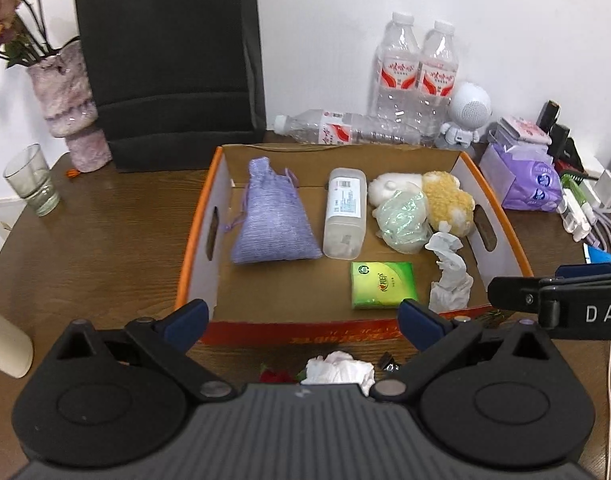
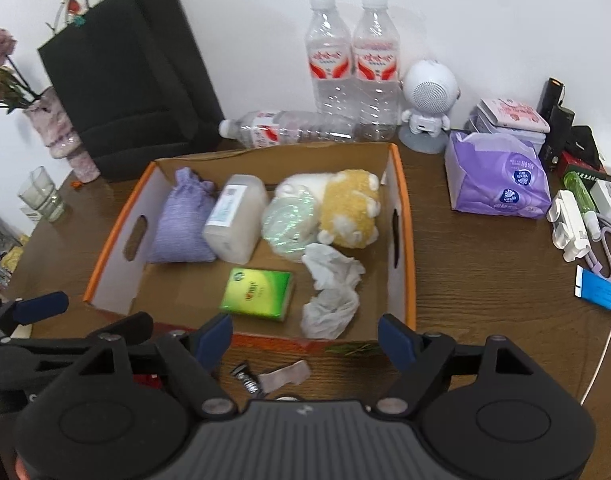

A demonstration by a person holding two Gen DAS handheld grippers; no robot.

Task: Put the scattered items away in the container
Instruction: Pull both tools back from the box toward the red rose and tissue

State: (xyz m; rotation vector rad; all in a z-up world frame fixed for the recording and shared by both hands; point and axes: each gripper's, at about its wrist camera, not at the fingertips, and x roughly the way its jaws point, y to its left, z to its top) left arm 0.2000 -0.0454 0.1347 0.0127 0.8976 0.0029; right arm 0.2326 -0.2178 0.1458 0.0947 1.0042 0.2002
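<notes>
Box [image 1: 501, 240] sits mid-table [image 1: 105, 240], open top; inside I see pouch [image 1: 271, 216], jar [image 1: 344, 213], plush [image 1: 449, 204], green pack [image 1: 384, 285] and crumpled tissue [image 1: 451, 276] at its right near corner; another tissue wad [image 1: 339, 368], a red bit [image 1: 274, 376] and a small wrapper [image 2: 247, 380] lie on the table just outside the near wall; my left gripper [image 1: 301, 318] hangs over them, jaws wide, holding nothing; right gripper [image 2: 305, 340] likewise spread and bare; bottles [image 1: 413, 64] behind the box.
</notes>
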